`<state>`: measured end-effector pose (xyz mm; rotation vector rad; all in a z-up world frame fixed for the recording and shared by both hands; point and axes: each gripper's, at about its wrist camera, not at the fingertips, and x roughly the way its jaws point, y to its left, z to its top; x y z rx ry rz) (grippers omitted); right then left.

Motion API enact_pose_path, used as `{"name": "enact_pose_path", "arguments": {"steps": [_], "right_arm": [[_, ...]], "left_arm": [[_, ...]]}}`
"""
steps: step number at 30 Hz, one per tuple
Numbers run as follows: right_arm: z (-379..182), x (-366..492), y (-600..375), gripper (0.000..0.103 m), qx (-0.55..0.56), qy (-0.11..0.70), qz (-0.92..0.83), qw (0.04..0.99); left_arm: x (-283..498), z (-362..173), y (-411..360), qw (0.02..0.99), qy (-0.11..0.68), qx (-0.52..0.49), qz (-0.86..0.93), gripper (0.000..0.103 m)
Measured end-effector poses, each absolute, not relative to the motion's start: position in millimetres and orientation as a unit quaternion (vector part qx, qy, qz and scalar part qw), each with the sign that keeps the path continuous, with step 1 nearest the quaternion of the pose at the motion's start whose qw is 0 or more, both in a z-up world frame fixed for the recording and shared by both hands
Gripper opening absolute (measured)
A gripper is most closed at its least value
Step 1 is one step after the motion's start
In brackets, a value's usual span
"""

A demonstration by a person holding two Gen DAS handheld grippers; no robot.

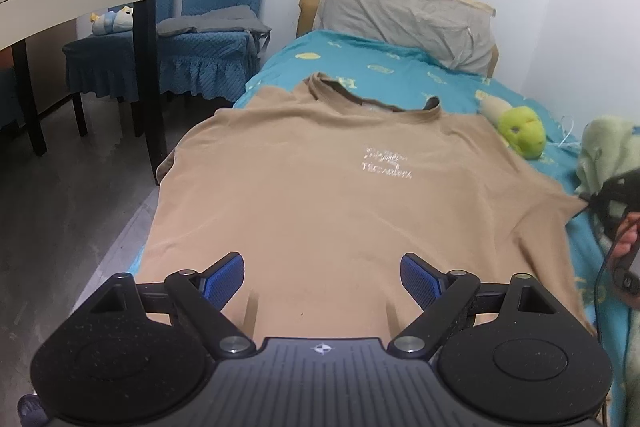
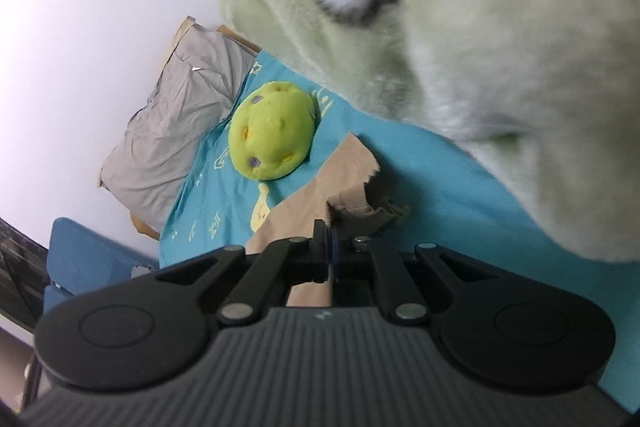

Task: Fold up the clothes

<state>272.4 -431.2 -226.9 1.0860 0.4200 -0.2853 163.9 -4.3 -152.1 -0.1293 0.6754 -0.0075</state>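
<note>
The tan T-shirt (image 1: 320, 195) lies spread out flat on my bed, soft and smooth, with small white letters on the chest that I cannot read. It stretches straight ahead of my left gripper (image 1: 322, 277). That gripper hovers low over the shirt's bottom edge, its blue bumpy pads (image 1: 226, 279) spread wide with nothing between them.

My right gripper (image 2: 331, 241) is off to the right of the left one, tilted sideways. Its fingers are pressed together, pinching the crumpled sleeve end (image 2: 352, 203).

A big fuzzy pale green plush (image 2: 480, 67) sits very close ahead of it, blurry and cut off. A round green toy (image 2: 270, 131) rests on the blue sheet (image 2: 440, 167) beyond the sleeve, near the wrinkly grey pillow (image 2: 176, 123).
</note>
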Motion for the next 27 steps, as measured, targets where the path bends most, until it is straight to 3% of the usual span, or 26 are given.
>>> {"name": "enact_pose_path", "arguments": {"steps": [4, 5, 7, 8, 12, 20, 21, 22, 23, 25, 27], "right_arm": [[-237.2, 280.9, -435.3, 0.010, 0.532, 0.224, -0.116, 0.808], [-239.4, 284.8, -435.7, 0.018, 0.532, 0.231, -0.112, 0.807], [-242.8, 286.9, -430.6, 0.076, 0.527, 0.226, -0.107, 0.812], [-246.3, 288.2, -428.7, 0.088, 0.529, 0.220, -0.104, 0.813], [-258.9, 302.2, -424.5, 0.091, 0.510, 0.213, -0.108, 0.827], [-267.5, 343.6, -420.9, 0.090, 0.499, 0.162, -0.072, 0.848], [-267.8, 346.6, -423.1, 0.078, 0.506, 0.154, -0.053, 0.847], [-266.9, 349.1, -424.7, 0.059, 0.504, 0.151, -0.042, 0.849], [-264.3, 351.9, -424.4, 0.050, 0.489, 0.158, -0.047, 0.857], [-259.8, 355.1, -424.2, 0.009, 0.462, 0.167, -0.056, 0.869], [-256.4, 348.5, -425.4, 0.008, 0.456, 0.165, -0.084, 0.871]], "left_arm": [[159.4, -146.8, -2.4, 0.943, 0.324, -0.073, -0.011, 0.087], [159.4, -146.3, -2.1, 0.942, 0.325, -0.077, -0.012, 0.087], [160.8, -146.6, -1.1, 0.941, 0.328, -0.085, -0.015, 0.087], [161.7, -146.9, -0.8, 0.940, 0.330, -0.089, -0.017, 0.087], [165.8, -150.4, -0.3, 0.938, 0.335, -0.092, -0.018, 0.087], [179.5, -159.2, 1.7, 0.934, 0.343, -0.104, -0.018, 0.087], [180.9, -160.1, 2.9, 0.933, 0.344, -0.107, -0.018, 0.087], [182.2, -161.0, 4.1, 0.932, 0.345, -0.110, -0.017, 0.087], [183.6, -161.9, 5.4, 0.931, 0.347, -0.113, -0.017, 0.087], [186.3, -163.7, 7.8, 0.929, 0.349, -0.119, -0.016, 0.087], [189.0, -165.5, 10.3, 0.927, 0.352, -0.125, -0.014, 0.087]]}}
